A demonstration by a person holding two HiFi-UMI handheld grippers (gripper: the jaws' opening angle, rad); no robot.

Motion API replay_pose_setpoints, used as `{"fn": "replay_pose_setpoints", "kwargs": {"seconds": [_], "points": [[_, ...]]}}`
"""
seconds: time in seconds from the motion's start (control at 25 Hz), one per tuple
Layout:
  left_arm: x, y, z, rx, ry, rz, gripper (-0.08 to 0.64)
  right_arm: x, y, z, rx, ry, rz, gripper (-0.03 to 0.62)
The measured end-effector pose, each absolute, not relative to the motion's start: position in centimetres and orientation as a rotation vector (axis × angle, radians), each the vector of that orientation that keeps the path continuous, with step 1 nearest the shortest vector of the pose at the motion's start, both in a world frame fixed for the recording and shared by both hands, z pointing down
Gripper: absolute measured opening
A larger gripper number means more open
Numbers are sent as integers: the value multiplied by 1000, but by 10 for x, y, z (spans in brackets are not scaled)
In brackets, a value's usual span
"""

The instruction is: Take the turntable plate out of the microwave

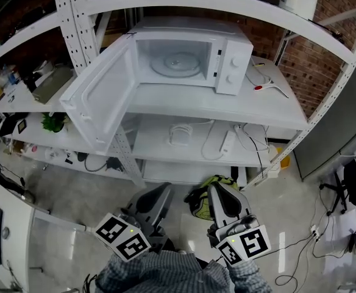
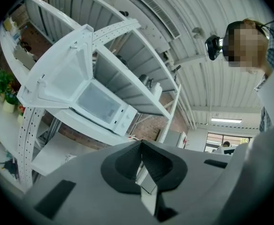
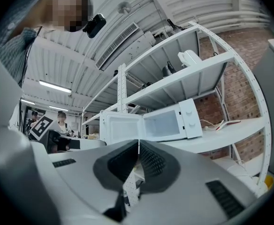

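Observation:
A white microwave (image 1: 190, 54) stands on the middle shelf with its door (image 1: 102, 96) swung wide open to the left. The clear glass turntable plate (image 1: 177, 64) lies flat inside the cavity. Both grippers are low in the head view, well short of the shelf. The left gripper (image 1: 163, 189) is shut with nothing between its jaws, and the right gripper (image 1: 217, 189) is also shut and empty. The left gripper view shows its closed tips (image 2: 140, 144) below the microwave (image 2: 104, 109). In the right gripper view the closed tips (image 3: 138, 143) point towards the open microwave (image 3: 167, 123).
A perforated shelf upright (image 1: 126, 157) stands below the open door. White cables and a power strip (image 1: 227, 142) lie on the lower shelf, and a green bag (image 1: 205, 195) sits on the floor. A red-tipped tool (image 1: 266, 88) lies right of the microwave, and a potted plant (image 1: 53, 122) at left.

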State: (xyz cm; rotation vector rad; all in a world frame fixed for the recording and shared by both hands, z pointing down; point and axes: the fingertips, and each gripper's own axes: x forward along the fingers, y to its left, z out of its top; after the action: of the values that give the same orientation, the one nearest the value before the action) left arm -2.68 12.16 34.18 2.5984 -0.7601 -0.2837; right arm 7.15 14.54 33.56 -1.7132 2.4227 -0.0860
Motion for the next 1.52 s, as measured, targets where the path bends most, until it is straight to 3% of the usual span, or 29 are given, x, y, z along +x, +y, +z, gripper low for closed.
{"fn": "replay_pose_setpoints", "kwargs": {"seconds": [0.32, 0.96, 1.52], "points": [[-24, 84, 348, 2601, -787, -293, 9, 79, 115, 350, -1727, 2446, -116, 21], [5, -83, 325, 2685, -667, -311, 9, 81, -53, 336, -1708, 2391, -165, 21], [12, -165, 339, 2599, -624, -329, 9, 91, -144, 344, -1881, 2504, -36, 21]]}}
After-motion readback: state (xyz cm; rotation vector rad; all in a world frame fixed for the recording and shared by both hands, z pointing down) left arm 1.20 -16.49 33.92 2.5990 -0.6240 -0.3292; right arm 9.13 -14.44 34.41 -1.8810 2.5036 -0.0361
